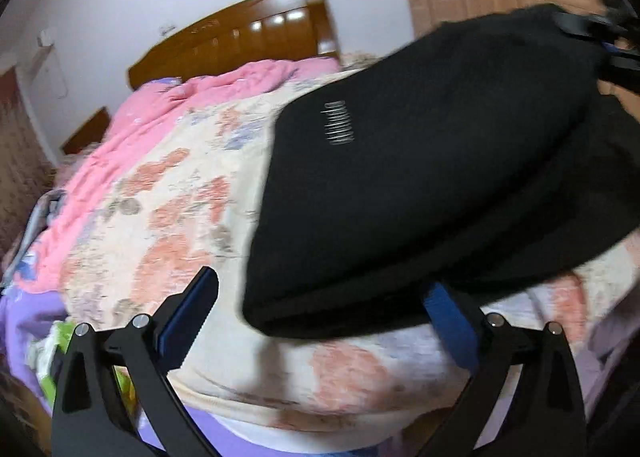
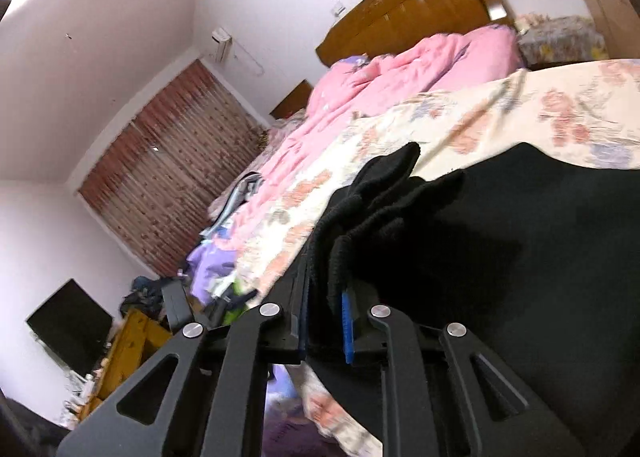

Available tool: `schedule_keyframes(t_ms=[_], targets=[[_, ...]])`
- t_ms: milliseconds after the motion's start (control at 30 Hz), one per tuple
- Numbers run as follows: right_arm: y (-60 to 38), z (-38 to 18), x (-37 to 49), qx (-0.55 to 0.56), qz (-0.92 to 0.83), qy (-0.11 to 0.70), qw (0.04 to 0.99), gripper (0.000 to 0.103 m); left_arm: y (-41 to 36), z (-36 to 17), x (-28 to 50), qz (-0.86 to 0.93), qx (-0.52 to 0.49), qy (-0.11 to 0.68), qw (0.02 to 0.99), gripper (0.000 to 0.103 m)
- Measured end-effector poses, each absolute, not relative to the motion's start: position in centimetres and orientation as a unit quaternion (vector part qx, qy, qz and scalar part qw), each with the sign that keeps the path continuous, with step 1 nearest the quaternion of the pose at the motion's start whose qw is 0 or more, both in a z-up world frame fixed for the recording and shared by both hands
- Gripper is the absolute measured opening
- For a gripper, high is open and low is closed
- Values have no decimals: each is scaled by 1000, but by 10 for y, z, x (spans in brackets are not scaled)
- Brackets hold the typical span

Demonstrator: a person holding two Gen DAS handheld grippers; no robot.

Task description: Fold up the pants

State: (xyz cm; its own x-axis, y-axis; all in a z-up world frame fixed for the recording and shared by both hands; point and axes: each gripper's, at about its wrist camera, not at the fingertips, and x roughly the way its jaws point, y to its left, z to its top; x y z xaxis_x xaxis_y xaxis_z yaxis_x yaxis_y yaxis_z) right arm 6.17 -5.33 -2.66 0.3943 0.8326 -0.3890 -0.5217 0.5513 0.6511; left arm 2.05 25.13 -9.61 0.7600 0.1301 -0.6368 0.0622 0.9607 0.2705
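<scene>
A: pants (image 1: 420, 185) black, soft, limp; draped on floral bedspread (image 1: 168, 197); right gripper (image 2: 324, 297) clamped on bunched edge.
B: left gripper (image 1: 320, 321) spread wide, empty; take near folded corner; expect sag.

left wrist: close over bed (image 1: 168, 193), facing headboard (image 1: 240, 37) | right wrist: low, tilted, same way | shared: black pants (image 1: 400, 185), pink quilt (image 1: 224, 85)
</scene>
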Motion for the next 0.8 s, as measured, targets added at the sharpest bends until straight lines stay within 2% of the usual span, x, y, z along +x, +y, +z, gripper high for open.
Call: schedule_keyframes(t_ms=[67, 167, 267, 467, 567, 600, 667, 733, 800], targets=[[-60, -57, 67, 227, 393, 395, 798, 15, 255, -103, 24, 22, 135, 354, 925, 101], [-56, -93, 73, 235, 374, 427, 789, 15, 272, -105, 25, 8, 69, 360, 931, 102], [-57, -89, 72, 230, 377, 421, 792, 15, 278, -106, 24, 6, 48, 366, 929, 102], [-60, -79, 58, 204, 360, 401, 817, 14, 274, -104, 25, 24, 80, 371, 925, 102], [-59, -100, 67, 210, 357, 451, 791, 18, 278, -108, 25, 17, 72, 387, 919, 102], [-60, -105, 68, 215, 349, 465, 785, 29, 279, -107, 25, 16, 74, 396, 915, 102], [-70, -97, 61, 202, 335, 461, 797, 38, 281, -94, 15, 23, 100, 401, 910, 101], [-76, -81, 52, 171, 311, 441, 824, 68, 288, -68, -1, 0, 85, 379, 922, 101], [-72, -54, 45, 125, 299, 394, 860, 69, 303, -32, -11, -25, 22, 329, 944, 101]])
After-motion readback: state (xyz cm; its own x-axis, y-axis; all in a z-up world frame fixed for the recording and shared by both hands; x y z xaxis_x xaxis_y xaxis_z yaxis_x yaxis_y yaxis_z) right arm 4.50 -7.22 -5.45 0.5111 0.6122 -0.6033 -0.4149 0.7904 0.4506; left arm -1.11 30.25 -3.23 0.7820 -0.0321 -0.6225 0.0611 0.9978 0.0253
